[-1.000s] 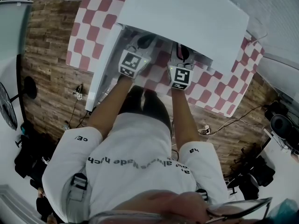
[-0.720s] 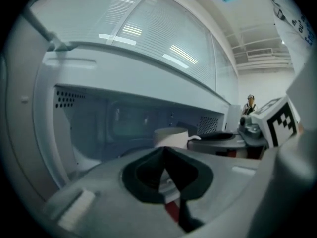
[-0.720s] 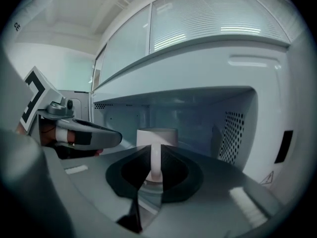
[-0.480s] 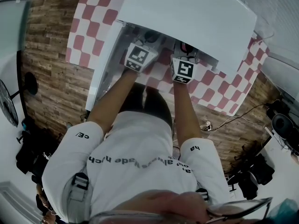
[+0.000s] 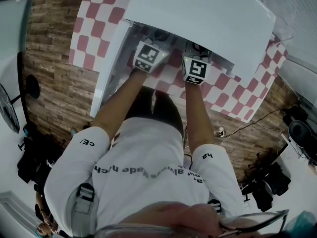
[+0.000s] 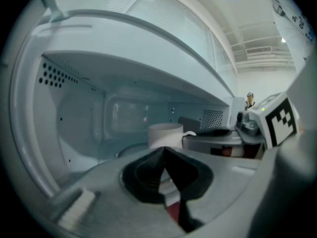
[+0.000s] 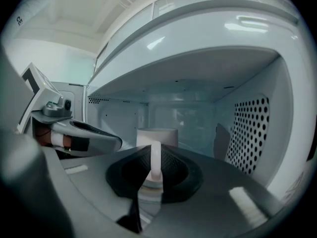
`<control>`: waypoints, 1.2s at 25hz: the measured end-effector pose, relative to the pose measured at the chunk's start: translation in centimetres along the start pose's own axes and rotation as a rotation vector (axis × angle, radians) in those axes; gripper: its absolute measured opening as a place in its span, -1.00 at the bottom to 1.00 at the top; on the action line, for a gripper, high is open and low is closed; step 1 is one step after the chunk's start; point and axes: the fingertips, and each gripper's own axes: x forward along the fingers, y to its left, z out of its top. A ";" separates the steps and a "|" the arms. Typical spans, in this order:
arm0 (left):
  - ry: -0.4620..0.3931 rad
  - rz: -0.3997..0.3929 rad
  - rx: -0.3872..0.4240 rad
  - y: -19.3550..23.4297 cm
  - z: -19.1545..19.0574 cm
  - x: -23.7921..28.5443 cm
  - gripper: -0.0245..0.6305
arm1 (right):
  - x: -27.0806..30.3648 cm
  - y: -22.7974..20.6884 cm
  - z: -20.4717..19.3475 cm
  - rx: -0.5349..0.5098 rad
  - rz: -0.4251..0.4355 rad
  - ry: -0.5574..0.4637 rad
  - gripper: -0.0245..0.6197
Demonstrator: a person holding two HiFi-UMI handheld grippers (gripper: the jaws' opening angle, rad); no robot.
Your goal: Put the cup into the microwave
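The right hand-held gripper [image 7: 152,168] pinched the slim handle [image 7: 155,157] of the white cup [image 7: 156,135], held just ahead of its jaws inside the microwave [image 7: 247,128], while the left hand-held gripper [image 6: 163,157] was pressed together, empty; the cup looked rigid, smooth and breakable, best held by that handle.

dim, bluish, slightly soft pictures. both claw views bulge fisheye-style with black corners; glare streaks the microwave [image 7: 208,29] top, its cavity shadowed. near claw bodies blur. head view bends at edges.
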 end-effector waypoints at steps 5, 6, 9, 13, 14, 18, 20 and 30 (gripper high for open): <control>0.005 0.005 -0.006 0.3 -0.1 0.0 -0.92 | 0.1 0.0 0.0 -0.018 -0.002 -0.020 -0.80; 0.005 0.005 -0.006 0.3 -0.1 0.0 -0.92 | 0.1 0.0 0.0 -0.019 -0.003 -0.023 -0.80; 0.007 0.005 -0.008 0.2 -0.2 -0.3 -0.92 | -0.2 0.0 -0.7 -0.018 -0.003 -0.006 -0.79; 0.013 0.008 -0.015 0.0 -0.3 -0.7 -0.92 | -0.6 0.0 -1.1 -0.017 -0.009 0.011 -0.79; 0.014 0.008 -0.015 -0.1 -0.3 -0.8 -0.92 | -0.6 -0.1 -1.2 -0.015 -0.014 0.017 -0.79; 0.014 0.011 -0.013 -0.2 0.2 -1.3 -0.92 | -0.8 -0.2 -2.0 0.012 -0.007 0.045 -0.77; 0.017 0.013 -0.014 -0.4 0.5 -1.6 -0.92 | -1.1 0.0 -1.8 0.025 0.009 0.053 -0.64; 0.017 0.025 -0.048 -2.4 1.8 -5.3 -0.92 | -6.2 1.2 0.4 0.027 0.024 0.075 -0.64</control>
